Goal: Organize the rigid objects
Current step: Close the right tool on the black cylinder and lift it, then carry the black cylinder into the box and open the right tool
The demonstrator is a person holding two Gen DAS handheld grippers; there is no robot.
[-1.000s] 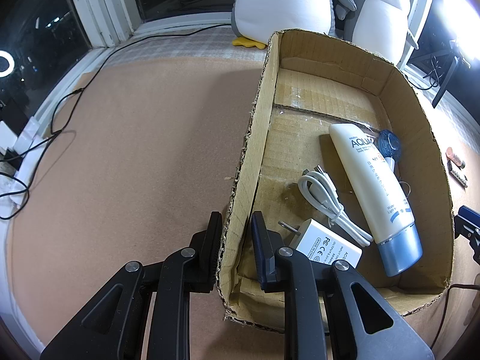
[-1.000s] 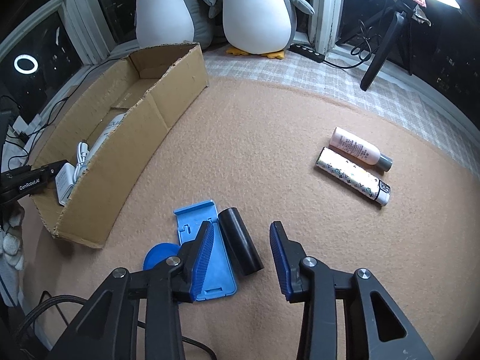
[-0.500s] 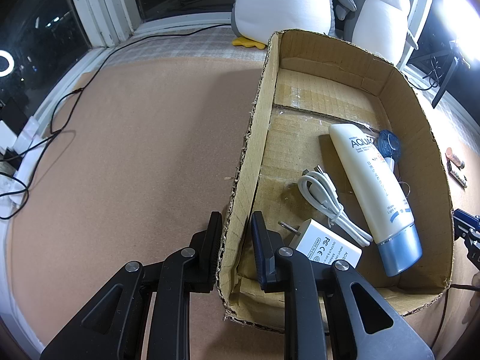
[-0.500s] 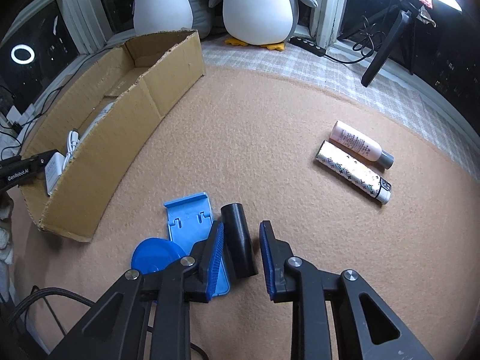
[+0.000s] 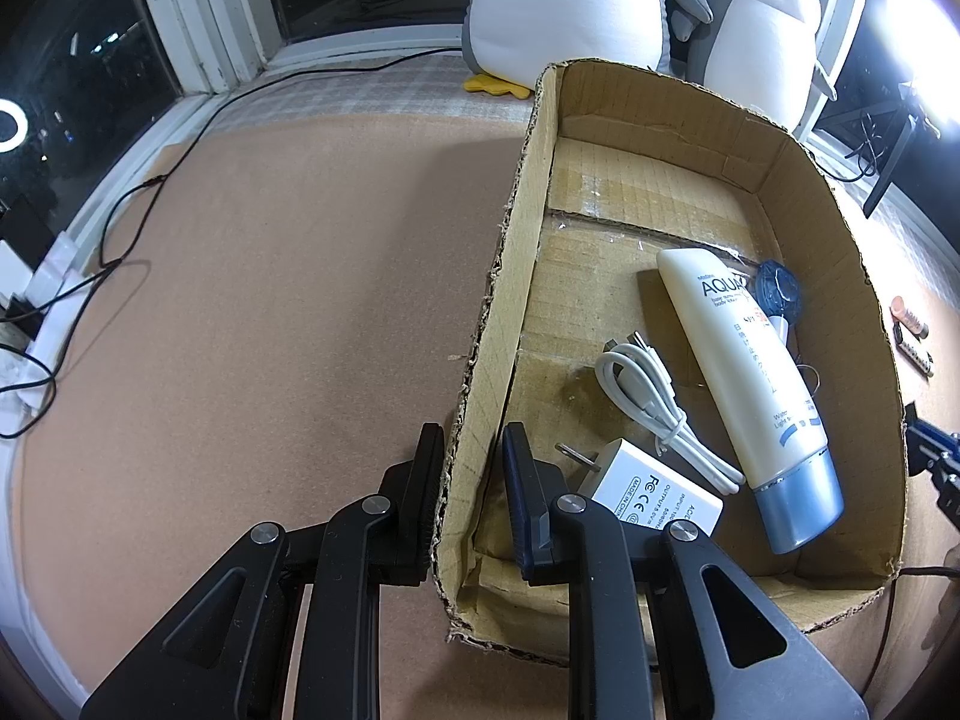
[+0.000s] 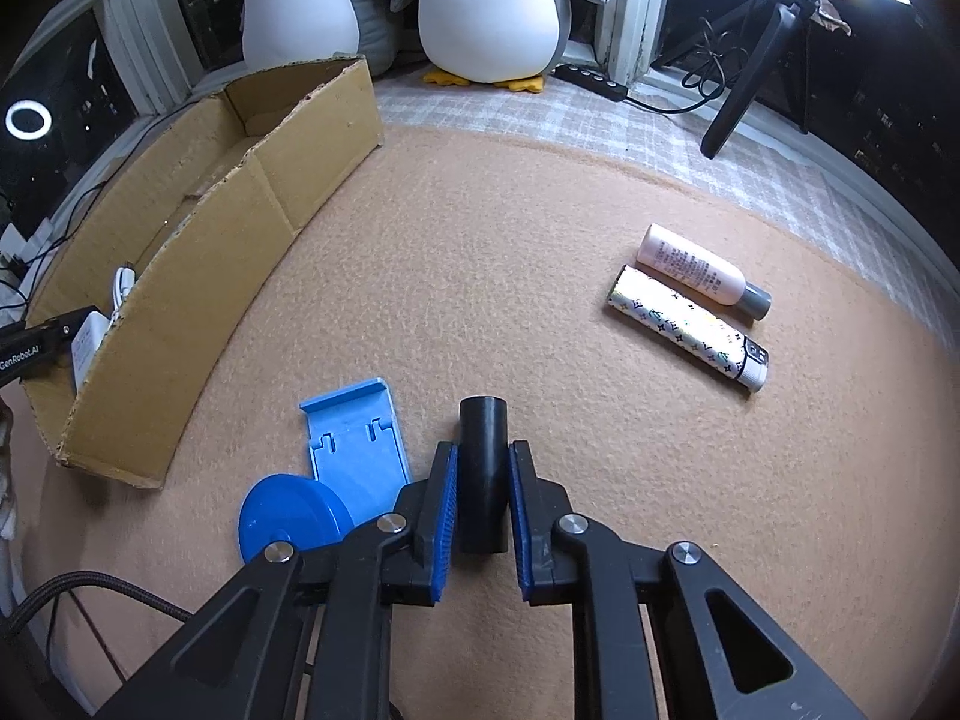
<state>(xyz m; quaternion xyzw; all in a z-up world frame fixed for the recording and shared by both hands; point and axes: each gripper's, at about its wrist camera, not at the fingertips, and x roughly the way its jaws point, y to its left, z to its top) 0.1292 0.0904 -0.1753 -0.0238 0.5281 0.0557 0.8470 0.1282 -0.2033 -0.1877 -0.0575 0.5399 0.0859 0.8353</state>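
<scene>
My right gripper (image 6: 482, 462) is shut on a black cylinder (image 6: 483, 456) that sits on the tan mat. My left gripper (image 5: 471, 456) is shut on the near left wall of the cardboard box (image 5: 486, 360). Inside the box lie a white tube (image 5: 744, 372), a white cable (image 5: 654, 402), a white charger (image 5: 648, 495) and a small blue round item (image 5: 777, 291). A blue stand (image 6: 354, 441) and a blue disc (image 6: 291, 519) lie left of the black cylinder. A pink bottle (image 6: 699, 270) and a patterned tube (image 6: 684, 327) lie to the right.
Two plush penguins (image 6: 486, 6) stand at the back by the window. The box (image 6: 198, 258) lies to the left in the right wrist view. A power strip (image 6: 591, 81) and a tripod leg (image 6: 744, 84) are at the back right. Cables (image 5: 90, 276) run along the left edge.
My right gripper has moved over the black cylinder and closed on it. My left gripper has stayed clamped on the box wall.
</scene>
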